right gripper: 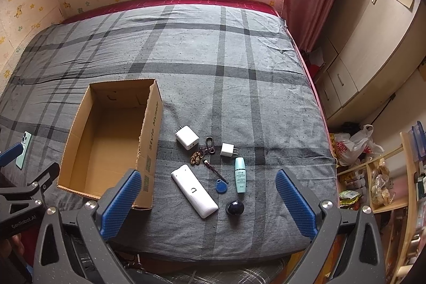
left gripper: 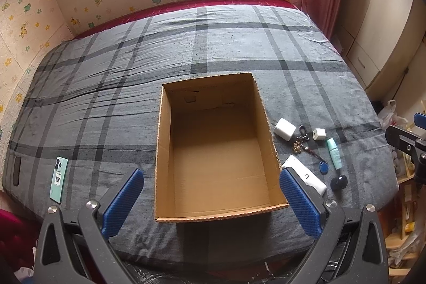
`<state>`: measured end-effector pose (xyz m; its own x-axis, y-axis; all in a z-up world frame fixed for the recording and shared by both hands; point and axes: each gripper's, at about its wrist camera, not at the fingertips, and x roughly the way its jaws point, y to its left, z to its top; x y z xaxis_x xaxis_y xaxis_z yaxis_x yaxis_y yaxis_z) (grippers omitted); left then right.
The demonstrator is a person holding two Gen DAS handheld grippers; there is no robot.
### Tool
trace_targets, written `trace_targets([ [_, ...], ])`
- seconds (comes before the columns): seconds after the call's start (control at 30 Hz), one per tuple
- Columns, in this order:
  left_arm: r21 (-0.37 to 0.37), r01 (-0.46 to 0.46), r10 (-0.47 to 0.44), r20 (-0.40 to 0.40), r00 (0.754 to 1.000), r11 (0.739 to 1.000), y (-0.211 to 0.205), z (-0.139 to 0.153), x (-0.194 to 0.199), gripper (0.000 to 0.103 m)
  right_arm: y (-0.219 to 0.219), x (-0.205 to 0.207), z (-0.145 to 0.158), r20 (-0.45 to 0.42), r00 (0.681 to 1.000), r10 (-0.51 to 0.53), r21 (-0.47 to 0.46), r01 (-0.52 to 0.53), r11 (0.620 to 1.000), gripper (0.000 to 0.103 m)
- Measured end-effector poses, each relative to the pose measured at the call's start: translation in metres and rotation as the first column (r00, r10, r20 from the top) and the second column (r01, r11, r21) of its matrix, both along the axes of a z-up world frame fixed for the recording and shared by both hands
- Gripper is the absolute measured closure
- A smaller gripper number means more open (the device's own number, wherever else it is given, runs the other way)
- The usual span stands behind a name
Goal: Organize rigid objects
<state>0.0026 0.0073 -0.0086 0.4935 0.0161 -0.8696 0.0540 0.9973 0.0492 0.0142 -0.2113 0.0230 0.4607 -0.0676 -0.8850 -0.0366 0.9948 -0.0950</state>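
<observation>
Only from right wrist: box's (right gripper: 109, 140) printed side.

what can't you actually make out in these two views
- Remote, left wrist view: its near end is hidden behind the left gripper's right finger.
- Phone, right wrist view: partly covered by the left gripper's blue pad.
- Teal bottle: label print too small to read in either view.
- Cardboard box, right wrist view: near corner hidden by the right gripper's left finger.
</observation>
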Motion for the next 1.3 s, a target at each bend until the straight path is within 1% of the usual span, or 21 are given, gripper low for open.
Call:
trace_targets([
  [0.6,0.001,0.004,-0.004,-0.015,1.0,1.0,0.003,-0.006,0.002,0.0,0.0,0.003,-0.004,-0.003,1.0,-0.003,-0.005,0.003,1.0,0.001],
  [0.87,0.0,-0.005,0.005,-0.012,1.0,1.0,0.008,-0.006,0.005,0.0,-0.004,0.007,-0.009,-0.009,1.0,-0.014,-0.005,0.014,1.0,0.001],
  [1.0,0.012,0.005,-0.005,-0.002,1.0,1.0,0.008,-0.006,0.005,0.0,-0.006,0.009,-0.012,-0.013,1.0,-0.025,-0.01,0.025,1.0,0.001],
  [1.17,0.016,-0.006,0.006,0.005,1.0,1.0,0.019,-0.011,0.008,0.0,-0.012,0.012,-0.015,-0.019,0.999,-0.037,-0.008,0.037,0.999,0.001],
  [1.23,0.005,-0.012,0.012,-0.002,1.0,1.0,0.026,-0.015,0.011,0.0,-0.015,0.013,-0.018,-0.025,0.999,-0.046,0.002,0.046,0.999,0.001],
  [1.3,0.011,-0.019,0.019,-0.001,1.0,1.0,0.032,-0.02,0.014,0.0,-0.018,0.014,-0.02,-0.031,0.998,-0.054,0.019,0.055,0.998,0.001],
])
